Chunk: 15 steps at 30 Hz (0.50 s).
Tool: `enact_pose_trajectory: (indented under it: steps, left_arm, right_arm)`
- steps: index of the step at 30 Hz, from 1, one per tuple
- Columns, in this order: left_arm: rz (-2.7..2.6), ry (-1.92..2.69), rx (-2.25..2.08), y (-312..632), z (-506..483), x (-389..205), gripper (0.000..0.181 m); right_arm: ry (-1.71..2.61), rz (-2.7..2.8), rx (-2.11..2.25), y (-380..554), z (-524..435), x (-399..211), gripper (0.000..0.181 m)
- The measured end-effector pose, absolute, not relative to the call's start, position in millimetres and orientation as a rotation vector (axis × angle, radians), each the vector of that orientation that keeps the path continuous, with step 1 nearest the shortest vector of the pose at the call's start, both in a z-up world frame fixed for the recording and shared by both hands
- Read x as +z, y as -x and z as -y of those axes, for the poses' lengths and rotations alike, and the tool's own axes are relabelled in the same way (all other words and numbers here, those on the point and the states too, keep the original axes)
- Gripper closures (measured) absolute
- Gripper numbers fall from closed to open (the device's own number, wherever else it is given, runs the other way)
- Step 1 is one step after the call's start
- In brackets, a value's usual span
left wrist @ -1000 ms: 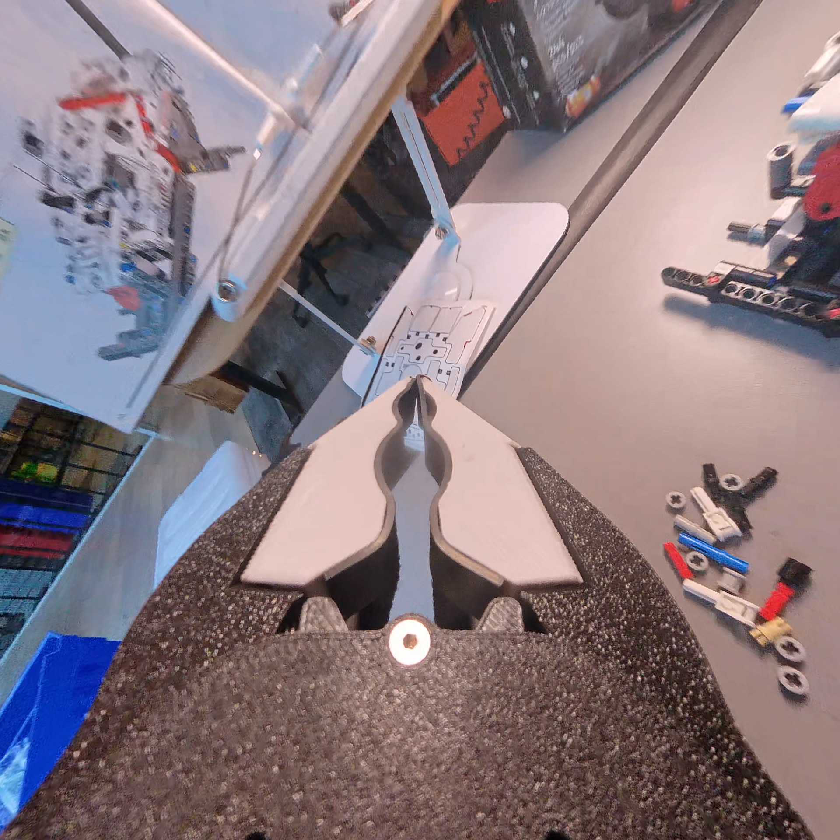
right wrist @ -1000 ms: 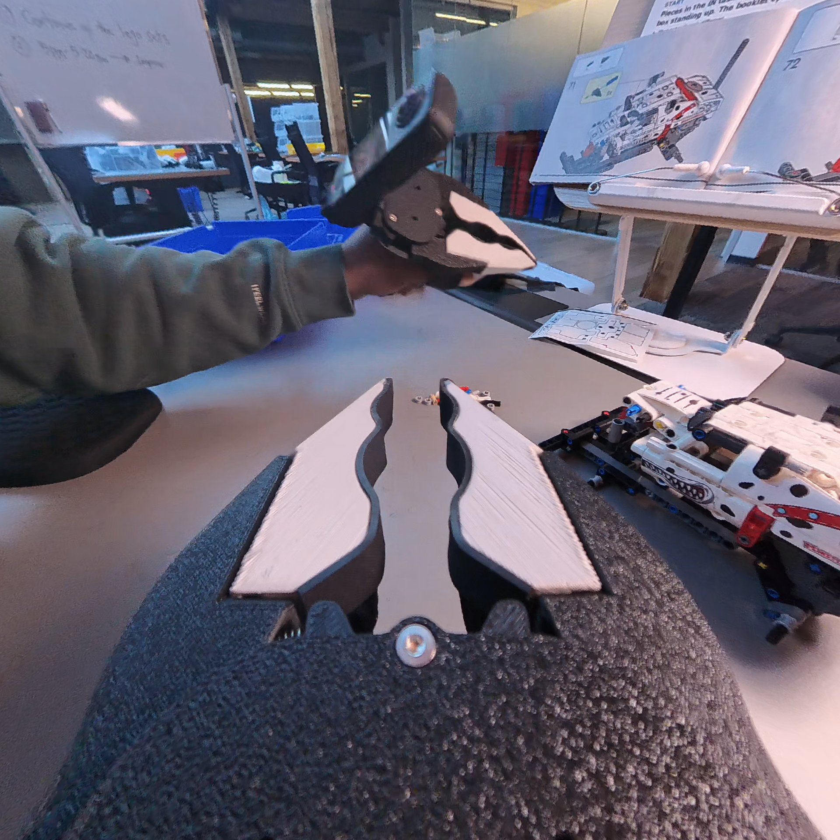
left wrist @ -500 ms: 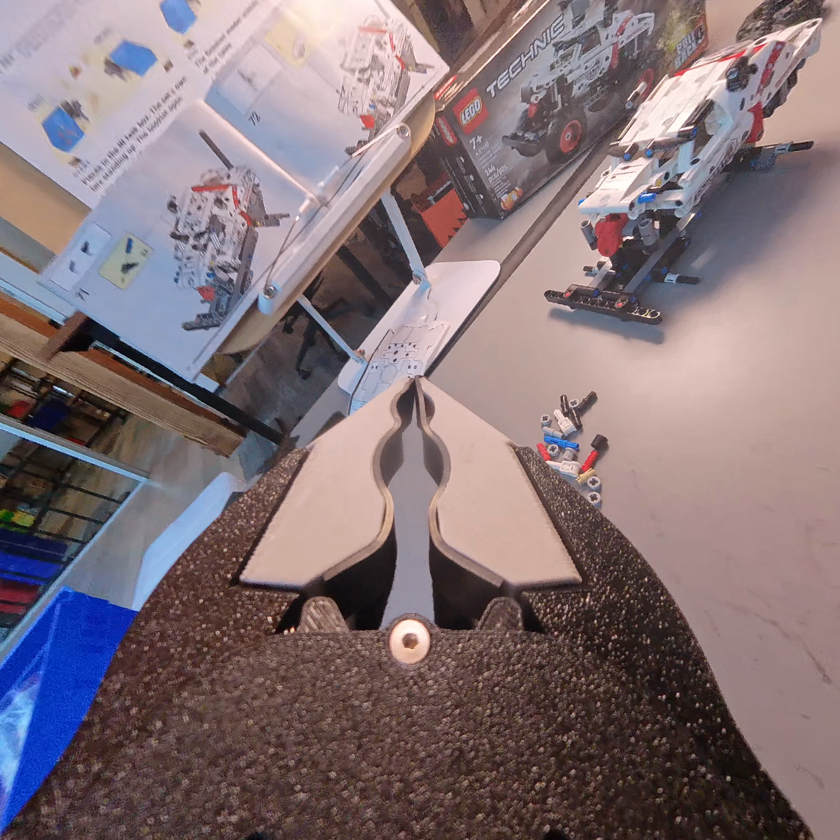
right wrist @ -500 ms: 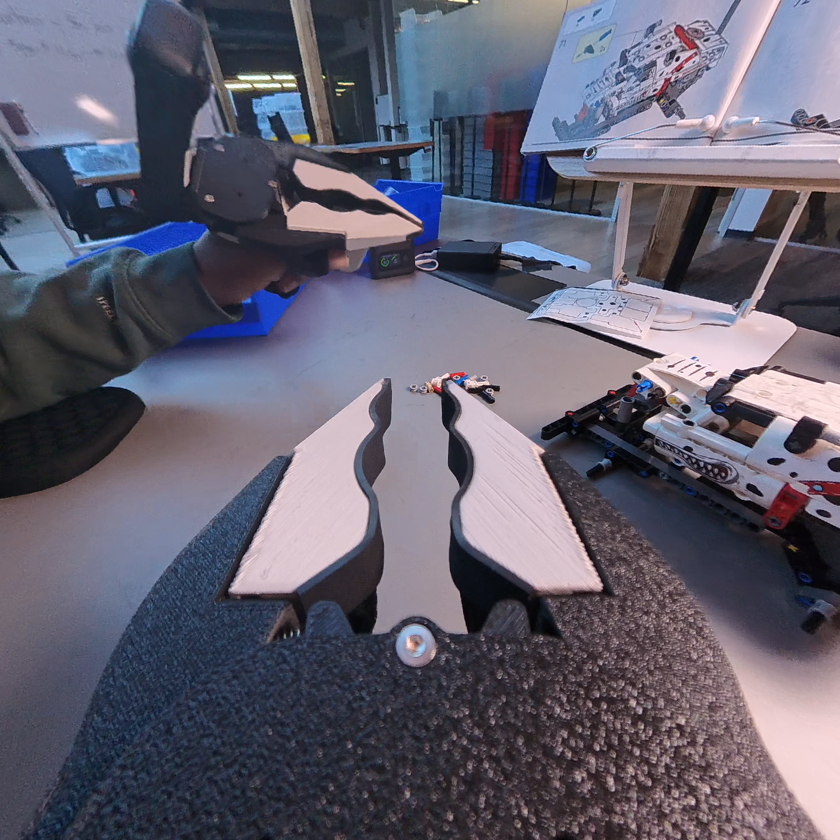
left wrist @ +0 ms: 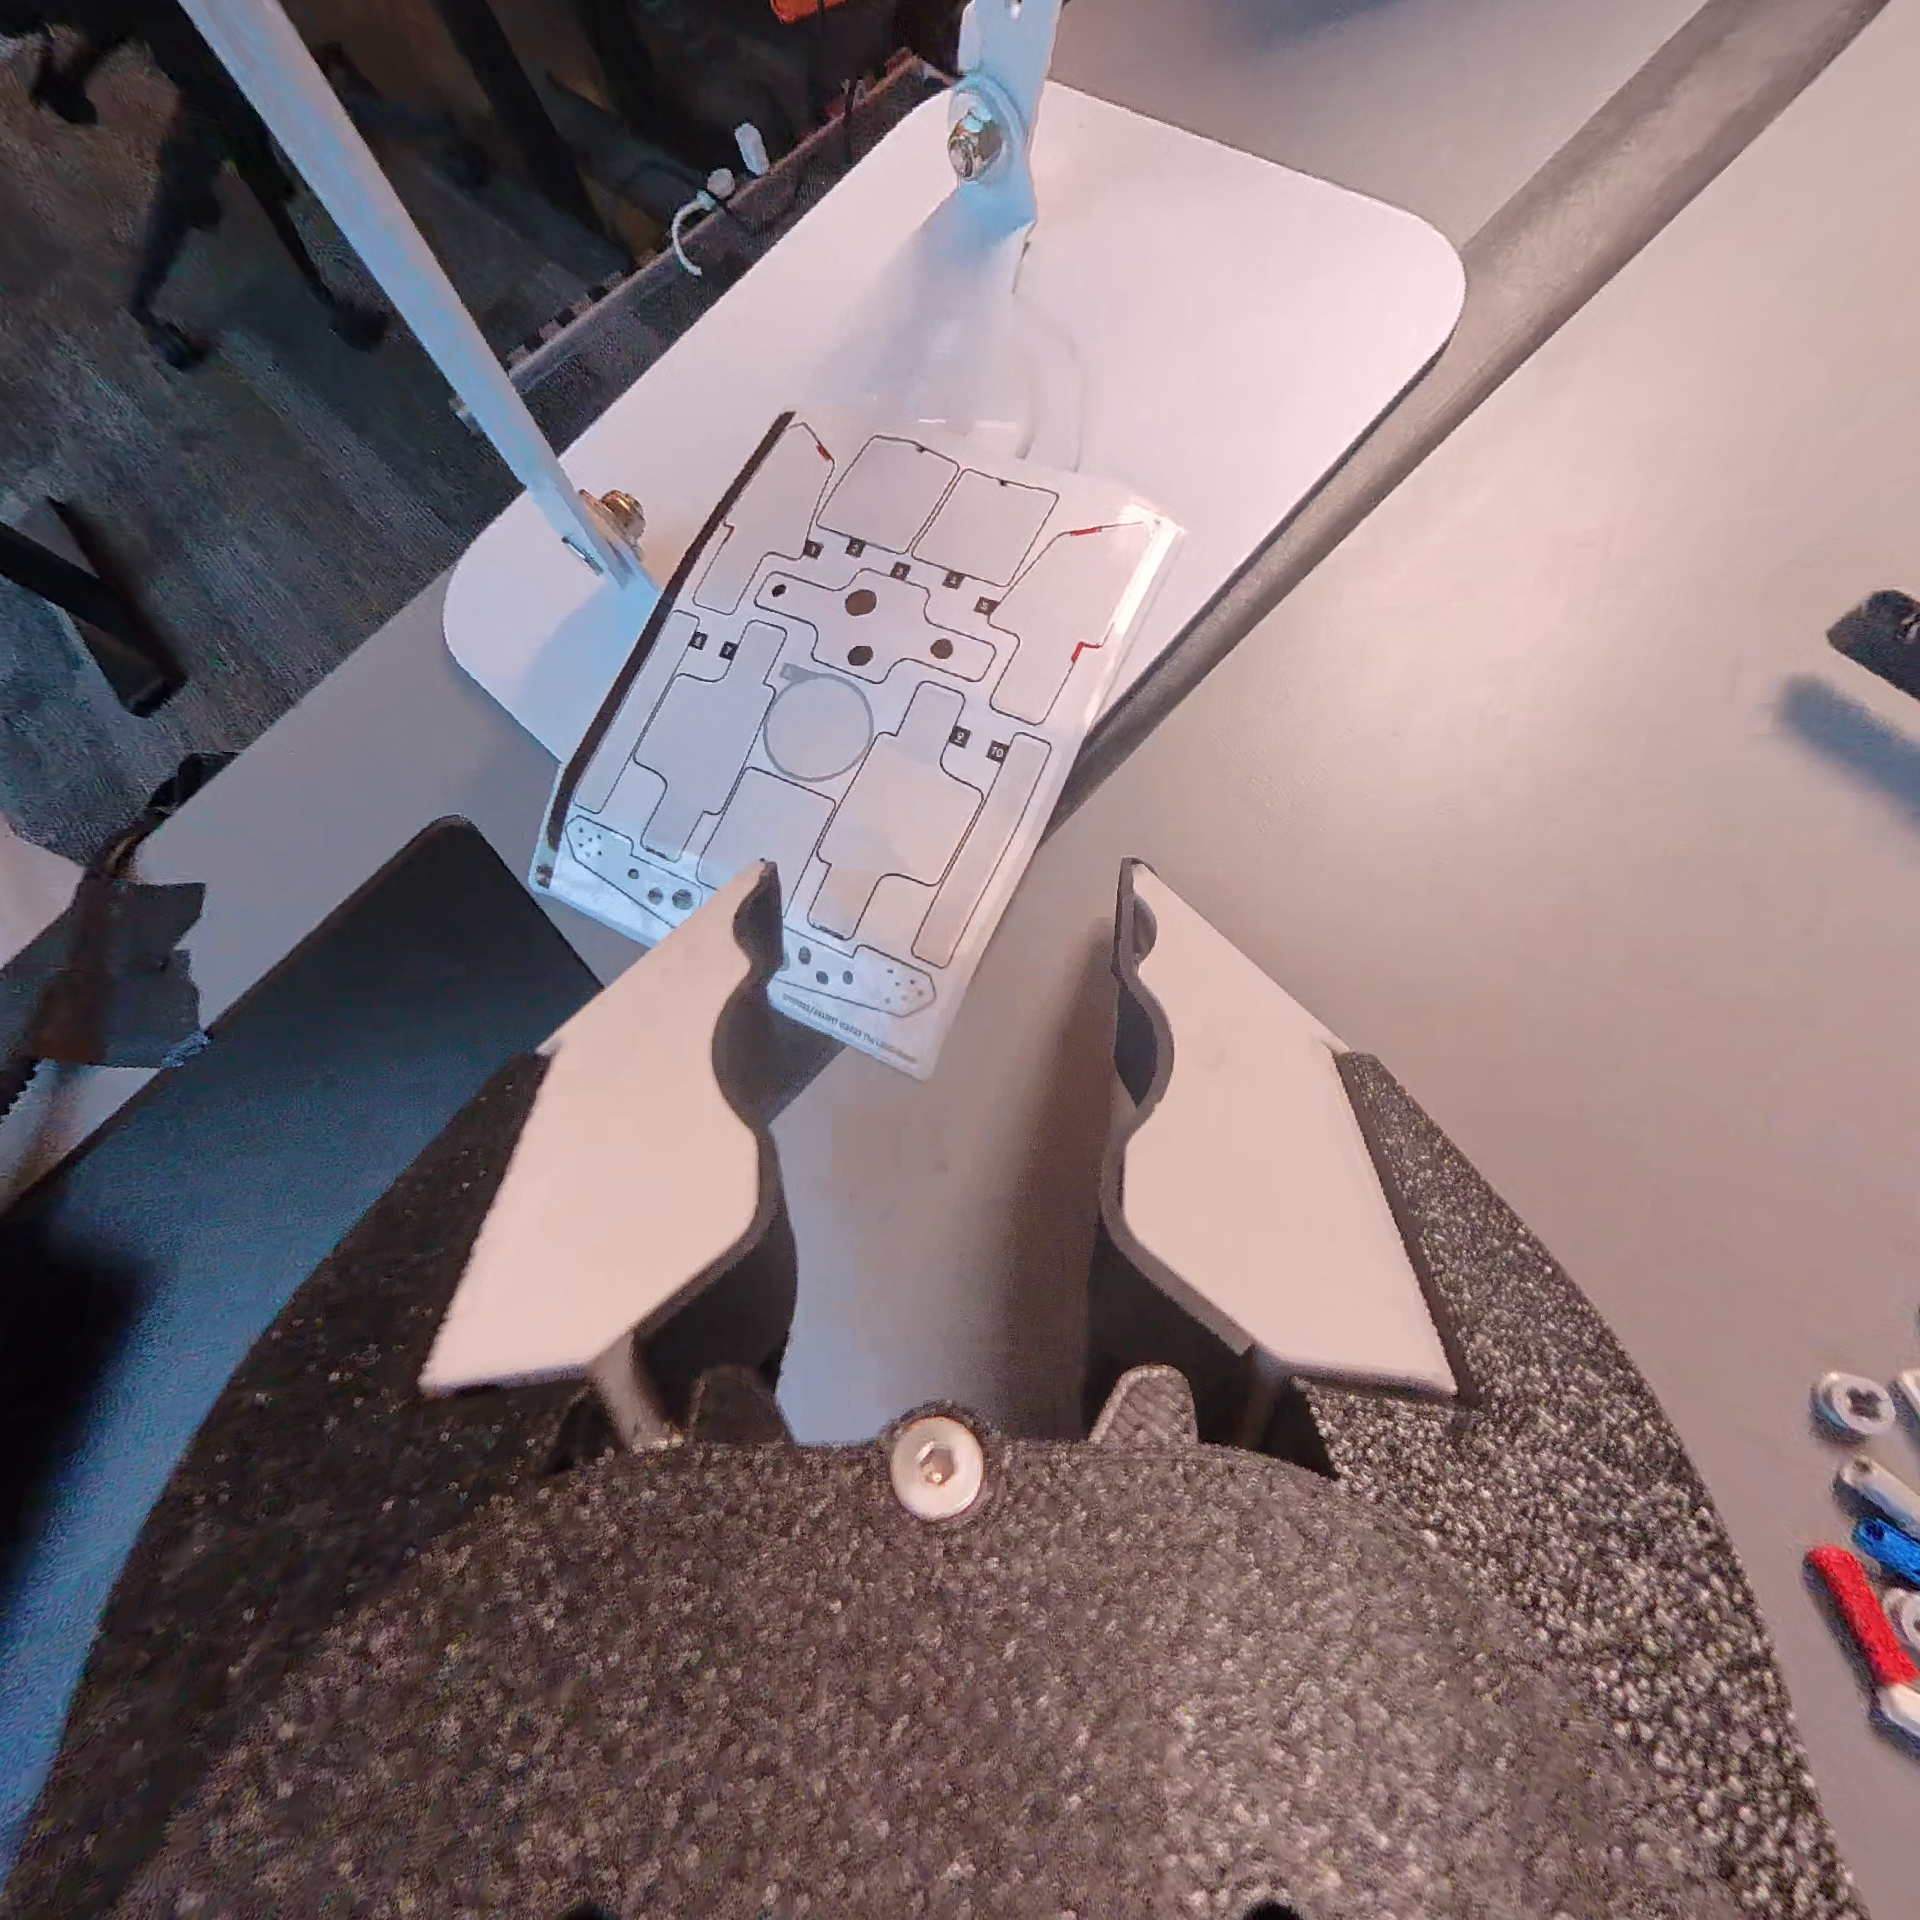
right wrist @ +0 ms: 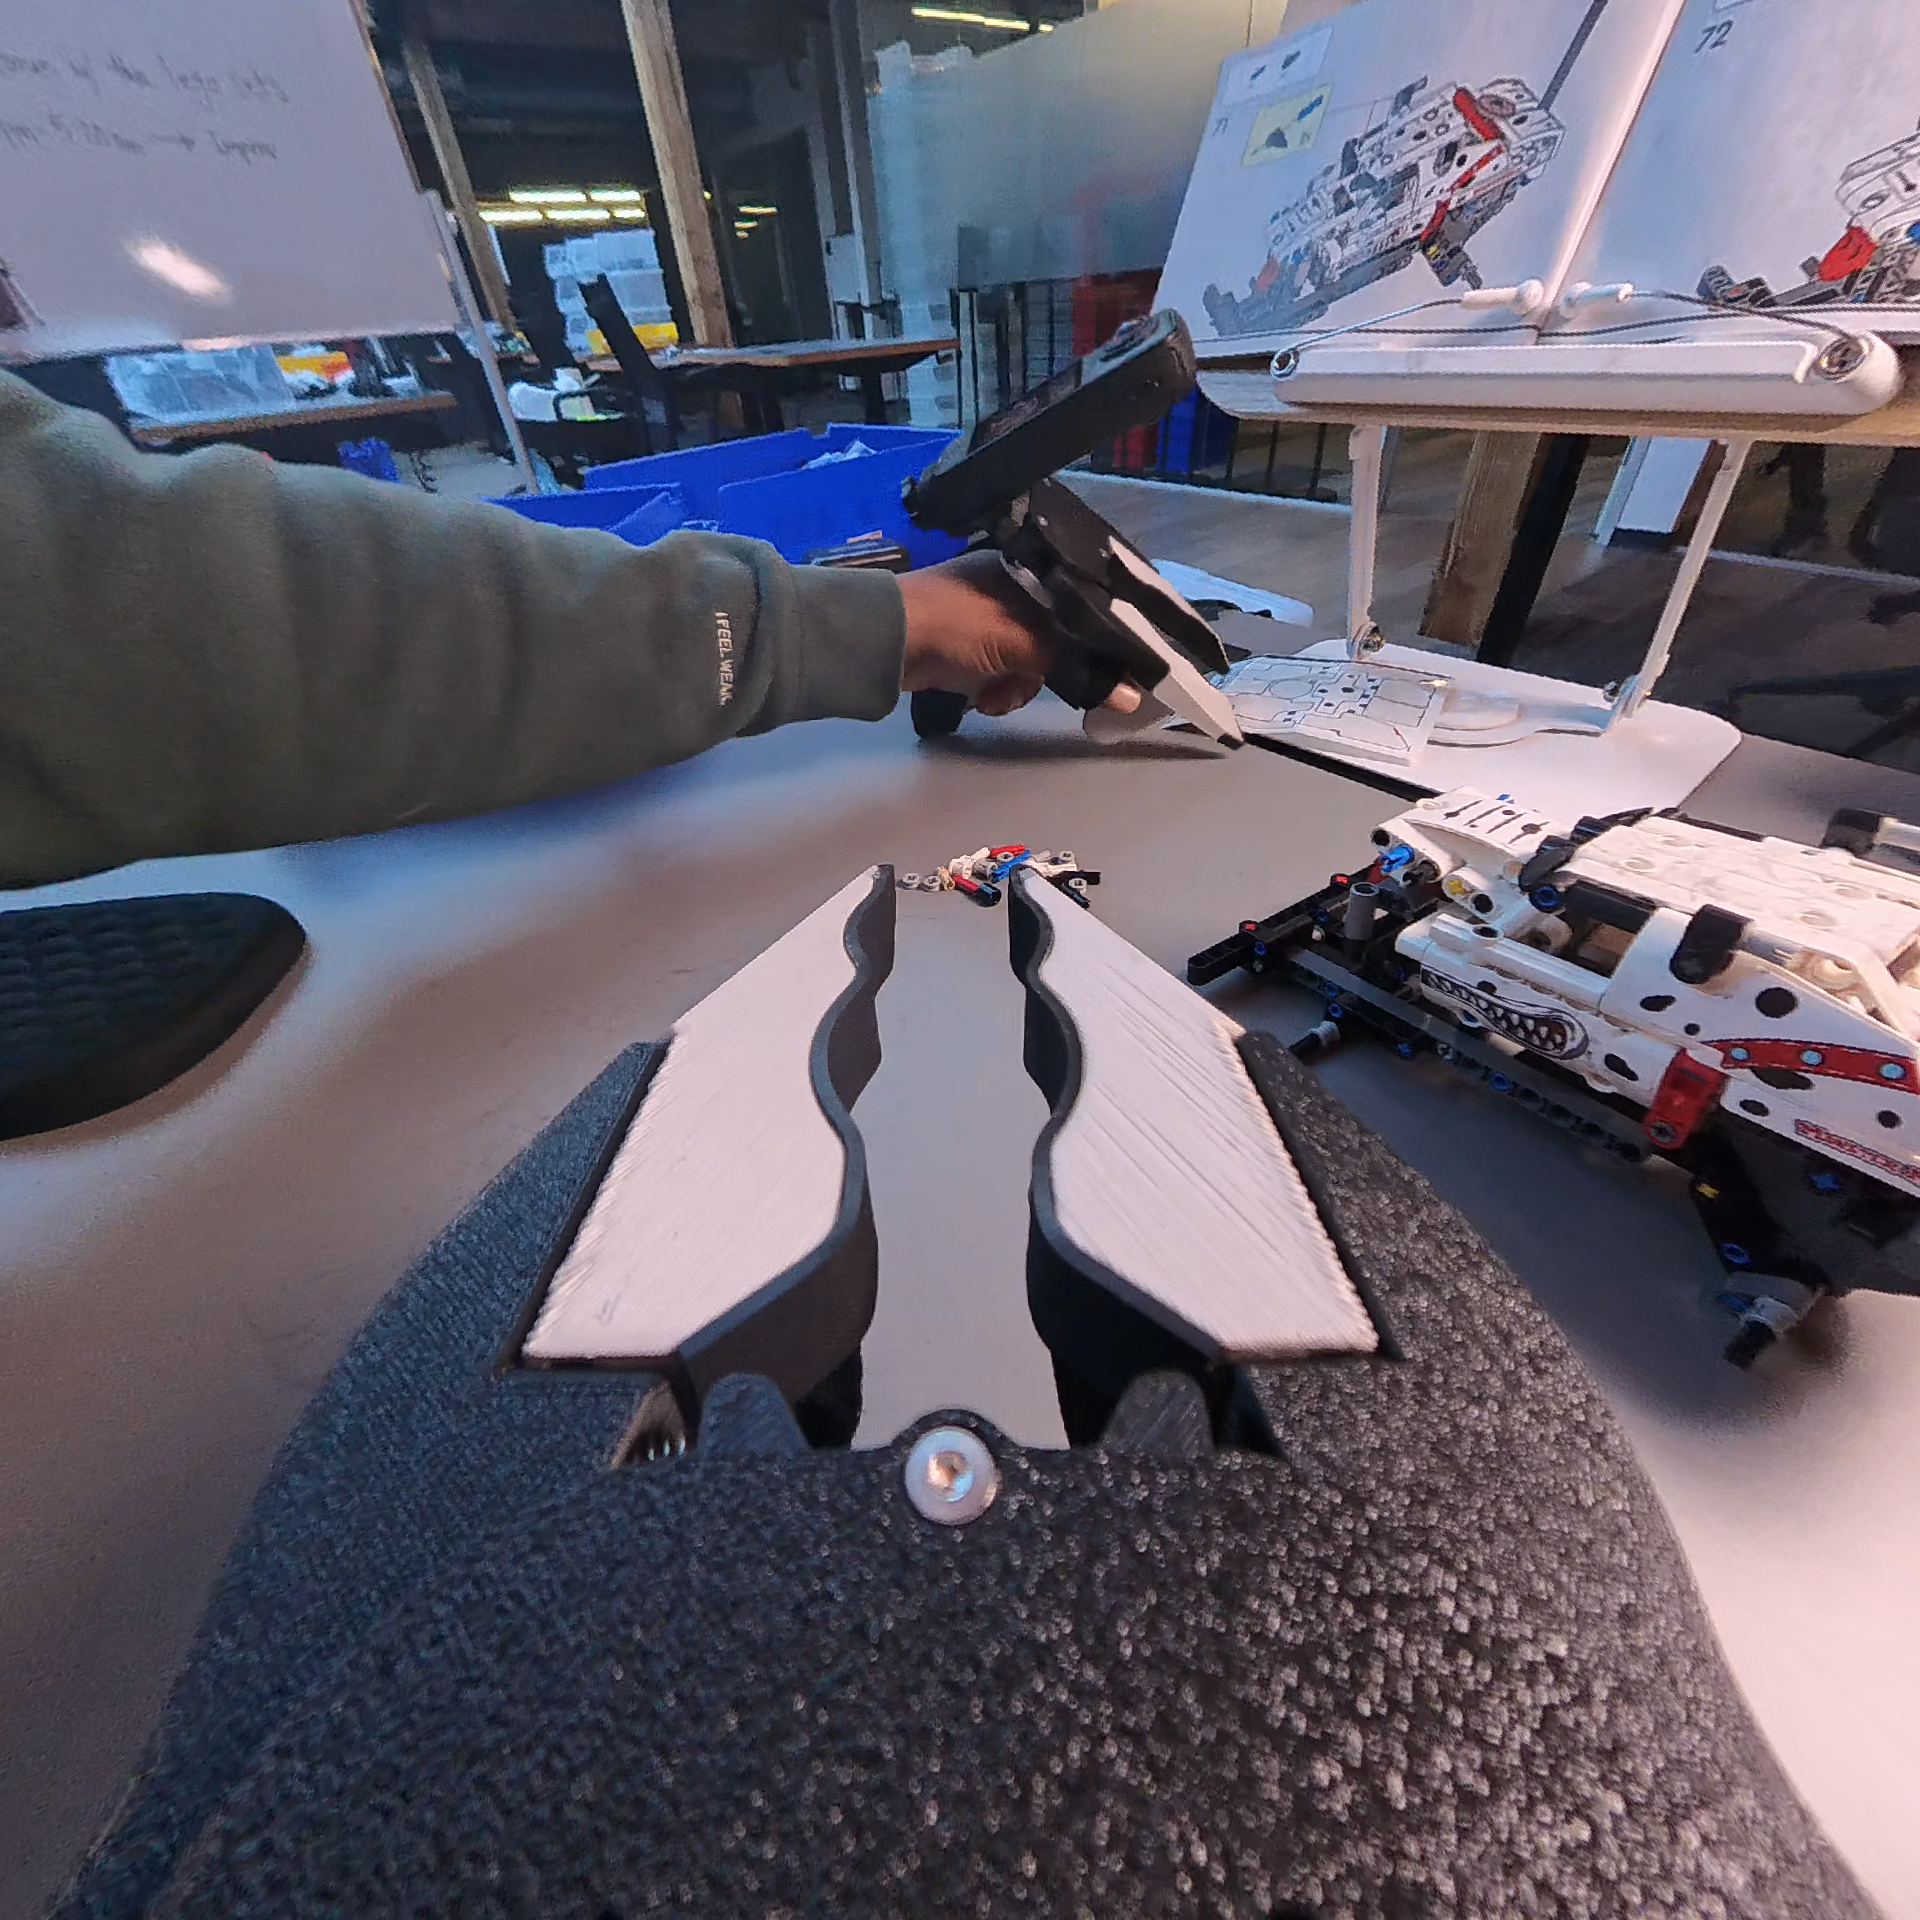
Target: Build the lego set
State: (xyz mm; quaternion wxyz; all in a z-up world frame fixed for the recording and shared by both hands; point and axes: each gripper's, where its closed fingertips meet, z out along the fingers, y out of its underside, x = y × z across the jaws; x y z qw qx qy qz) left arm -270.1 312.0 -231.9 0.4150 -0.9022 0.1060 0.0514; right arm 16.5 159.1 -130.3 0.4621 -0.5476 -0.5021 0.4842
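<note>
Two grippers worked over the grey table. The left gripper had its fingers spread wide and empty, tips low and just short of the near edge of a sticker sheet. That sheet lay partly on the white base plate of the booklet stand and overhung the dark gap between two tabletops. A white strut of the stand rose just left of the sheet. In the right wrist view the left gripper pointed down and to the right, held by a hand in a green sleeve.

The right gripper hung above the table, its fingers a narrow gap apart with nothing between them. A heap of small loose parts lay just beyond its tips. The half-built white spotted truck sat to the right on its black frame, long axis running from near right to far left, its front beam end toward the loose parts. Behind it the open booklet stood on the stand, and blue bins sat farther back.

Half a second before, the left gripper was nearly closed and raised high, aimed across the table; since then it had opened and dropped to the sheet. The right gripper had kept its place and its gap.
</note>
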Motion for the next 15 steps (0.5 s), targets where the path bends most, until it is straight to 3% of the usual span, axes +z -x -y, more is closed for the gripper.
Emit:
enact_pose_trajectory:
  steps: [4,8,10,15]
  left_arm:
    - [-0.238,2.323,0.065,275,-315,-242,0.129]
    - [-0.294,2.32,0.074,267,-313,-243,0.157]
    - [-0.347,2.312,0.19,269,-311,-242,0.18]
    - [-0.394,2.242,0.297,258,-289,-225,0.181]
  right_arm:
    - [1.352,1.25,1.195,-17,-160,-134,0.159]
    - [1.352,1.259,1.205,-17,-158,-136,0.159]
    - [1.351,1.26,1.203,-17,-158,-136,0.159]
    - [1.359,1.252,1.197,-20,-159,-139,0.16]
